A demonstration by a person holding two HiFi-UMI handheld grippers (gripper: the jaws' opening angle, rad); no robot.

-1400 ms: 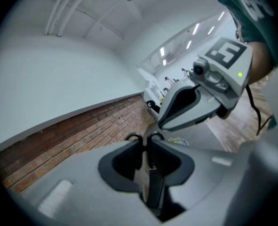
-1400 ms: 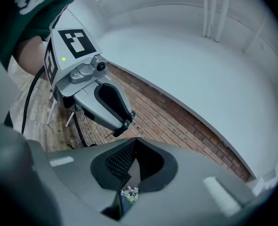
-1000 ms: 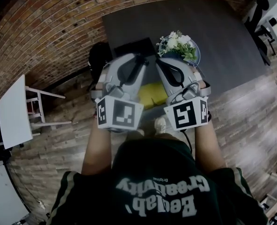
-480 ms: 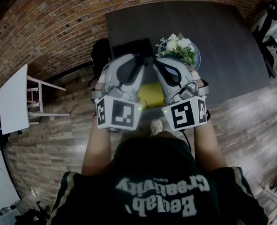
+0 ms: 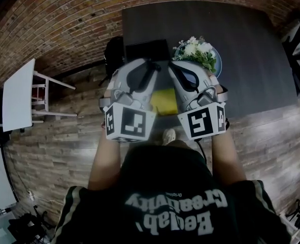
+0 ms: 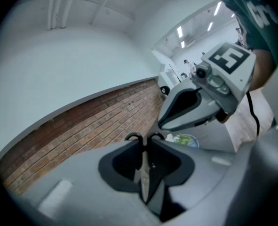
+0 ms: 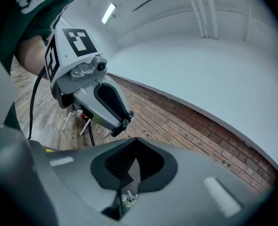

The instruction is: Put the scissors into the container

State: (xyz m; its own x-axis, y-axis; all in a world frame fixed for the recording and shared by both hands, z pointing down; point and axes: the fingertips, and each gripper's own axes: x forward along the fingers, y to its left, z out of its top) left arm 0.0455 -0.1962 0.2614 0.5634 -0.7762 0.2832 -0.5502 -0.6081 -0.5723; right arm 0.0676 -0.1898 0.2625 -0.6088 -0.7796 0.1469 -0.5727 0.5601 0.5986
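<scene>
The scissors (image 6: 144, 140) stand between the jaws of my left gripper (image 6: 145, 144), which is shut on them. Their two black handle loops poke out past the tips and the metal blades run back toward the camera. In the head view the left gripper (image 5: 151, 69) and right gripper (image 5: 174, 69) are side by side over the near edge of a dark table (image 5: 251, 39); the scissors are not clear there. A yellow object (image 5: 164, 101) lies on the table under and between them. The right gripper (image 7: 136, 142) has its tips together with nothing in it.
A bunch of white flowers (image 5: 198, 51) on a blue dish stands just beyond the right gripper. A flat black object (image 5: 147, 49) lies on the table behind the left one, and a black bag (image 5: 114, 55) is at the table's left end. A white side table (image 5: 18, 100) stands far left.
Both grippers stay side by side and keep their hold. The table and flowers have slid slightly right in the head view, and the yellow object now lies more squarely between the grippers.
</scene>
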